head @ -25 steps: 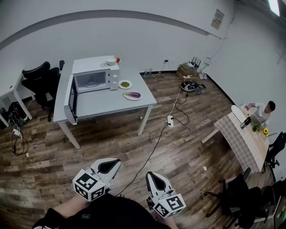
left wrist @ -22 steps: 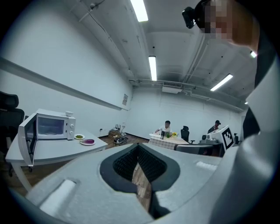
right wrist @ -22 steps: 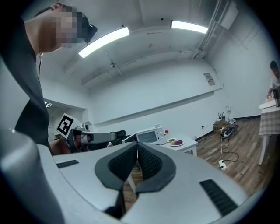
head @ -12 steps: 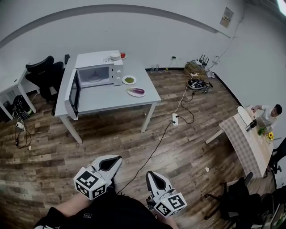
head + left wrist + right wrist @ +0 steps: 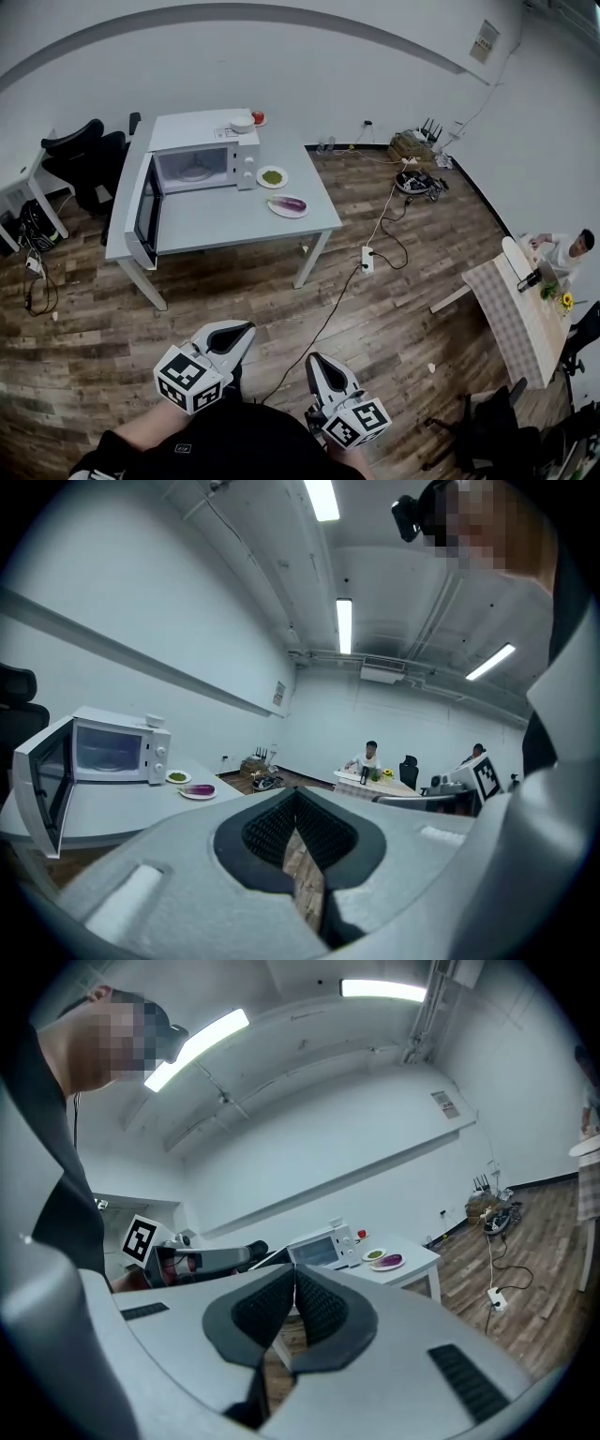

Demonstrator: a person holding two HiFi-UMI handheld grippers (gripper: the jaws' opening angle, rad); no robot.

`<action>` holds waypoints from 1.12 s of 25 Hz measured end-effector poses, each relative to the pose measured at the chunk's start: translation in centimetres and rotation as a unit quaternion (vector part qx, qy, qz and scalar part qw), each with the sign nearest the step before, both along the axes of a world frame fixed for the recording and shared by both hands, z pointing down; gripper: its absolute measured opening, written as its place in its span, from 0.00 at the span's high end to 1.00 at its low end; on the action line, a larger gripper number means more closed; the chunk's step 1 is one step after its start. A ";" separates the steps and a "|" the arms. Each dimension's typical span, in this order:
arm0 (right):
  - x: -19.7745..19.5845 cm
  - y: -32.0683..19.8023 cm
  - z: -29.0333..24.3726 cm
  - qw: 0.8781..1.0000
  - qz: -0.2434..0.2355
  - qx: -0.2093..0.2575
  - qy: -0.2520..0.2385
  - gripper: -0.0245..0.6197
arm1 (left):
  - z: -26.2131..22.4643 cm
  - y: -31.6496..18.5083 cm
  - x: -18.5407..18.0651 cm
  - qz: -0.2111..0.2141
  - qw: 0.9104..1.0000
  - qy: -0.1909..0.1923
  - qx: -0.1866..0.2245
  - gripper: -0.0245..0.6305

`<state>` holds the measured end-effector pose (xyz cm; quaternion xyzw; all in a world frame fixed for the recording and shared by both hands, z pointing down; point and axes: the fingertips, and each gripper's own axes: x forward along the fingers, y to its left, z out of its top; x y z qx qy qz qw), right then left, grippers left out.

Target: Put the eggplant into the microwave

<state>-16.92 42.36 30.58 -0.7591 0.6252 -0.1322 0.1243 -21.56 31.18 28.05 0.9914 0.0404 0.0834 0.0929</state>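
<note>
A purple eggplant lies on a white plate on the grey table, right of the white microwave. The microwave's door is swung wide open to the left. Both grippers are held low in front of the person's body, over the wood floor and far from the table. My left gripper is shut with nothing in it, and so is my right gripper. The left gripper view looks past its closed jaws at the eggplant. In the right gripper view the eggplant lies beyond that gripper.
A plate of green food sits by the microwave, and a white bowl stands on top of it. A black chair is left of the table. A power strip and cables cross the floor. A person sits at a checked table at right.
The head view has shifted a little as the person moves across the floor. Both grippers stay shut and empty, low in front of the body.
</note>
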 end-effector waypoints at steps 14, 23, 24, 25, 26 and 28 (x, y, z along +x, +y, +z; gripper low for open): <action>7.5 -14.9 -1.0 1.000 0.017 -0.012 -0.005 0.94 | -0.7 -14.2 6.2 0.013 1.000 0.006 -0.011 0.95; 8.8 -20.1 -1.3 0.999 0.019 -0.029 0.007 0.94 | 0.2 -19.6 7.2 0.008 1.000 -0.002 -0.021 0.95; 9.1 -20.4 -1.1 0.999 0.020 -0.031 0.007 0.94 | 0.3 -19.8 7.5 0.008 1.000 -0.002 -0.023 0.95; 9.5 -20.6 -1.0 0.999 0.021 -0.032 0.007 0.94 | 0.4 -19.9 7.9 0.008 1.000 -0.001 -0.025 0.95; 9.9 -20.8 -0.9 0.999 0.021 -0.033 0.005 0.94 | 0.4 -20.0 8.4 0.008 1.000 -0.001 -0.026 0.95; 10.8 -21.4 -0.8 0.999 0.016 -0.033 0.002 0.94 | 0.3 -20.2 9.2 0.008 1.000 -0.002 -0.026 0.95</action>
